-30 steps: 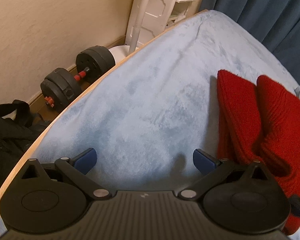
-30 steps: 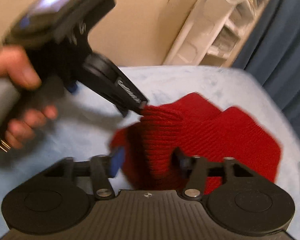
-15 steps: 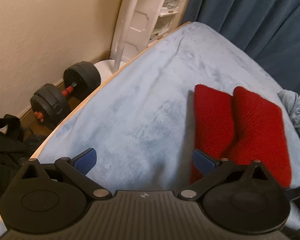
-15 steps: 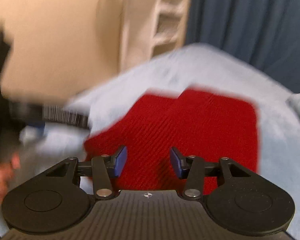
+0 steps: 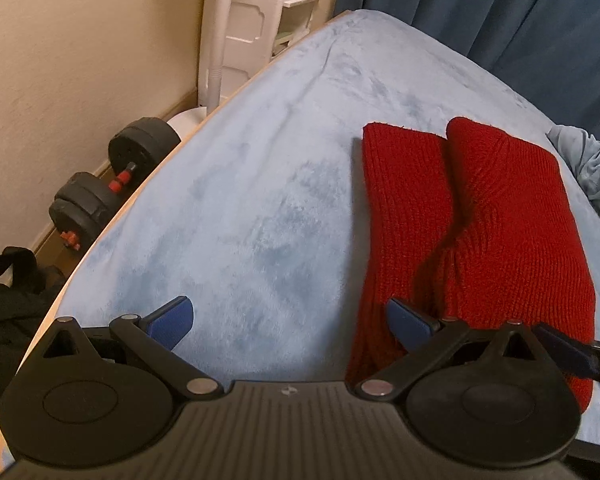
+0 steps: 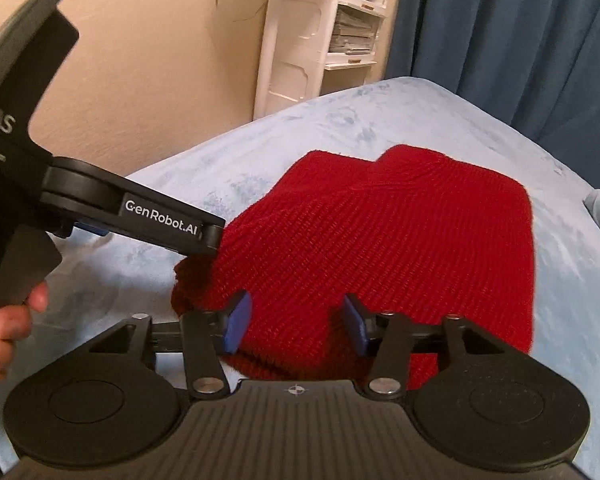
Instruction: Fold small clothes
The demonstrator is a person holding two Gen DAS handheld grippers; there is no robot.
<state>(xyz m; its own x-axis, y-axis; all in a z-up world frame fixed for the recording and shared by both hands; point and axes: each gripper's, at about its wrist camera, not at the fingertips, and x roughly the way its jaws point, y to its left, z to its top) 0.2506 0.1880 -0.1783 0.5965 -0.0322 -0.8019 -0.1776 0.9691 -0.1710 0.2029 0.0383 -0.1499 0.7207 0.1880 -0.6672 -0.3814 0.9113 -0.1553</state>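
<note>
A red knit garment (image 5: 480,216) lies folded on the light blue blanket (image 5: 260,200); it also shows in the right wrist view (image 6: 400,240). My left gripper (image 5: 292,320) is open and empty, its right finger over the garment's near left edge. My right gripper (image 6: 296,322) is open and empty, just above the garment's near edge. The left gripper's body (image 6: 140,216) shows in the right wrist view, its tip at the garment's left corner.
Pale blue cloth (image 5: 588,176) lies bunched at the bed's right side. Dumbbells (image 5: 112,184) and a black bag (image 5: 8,304) sit on the floor left of the bed. A white shelf unit (image 6: 320,32) and dark blue curtains (image 6: 500,40) stand behind.
The right gripper let go of the red garment and opened; the garment now lies flat. Both grippers pulled back a little from it.
</note>
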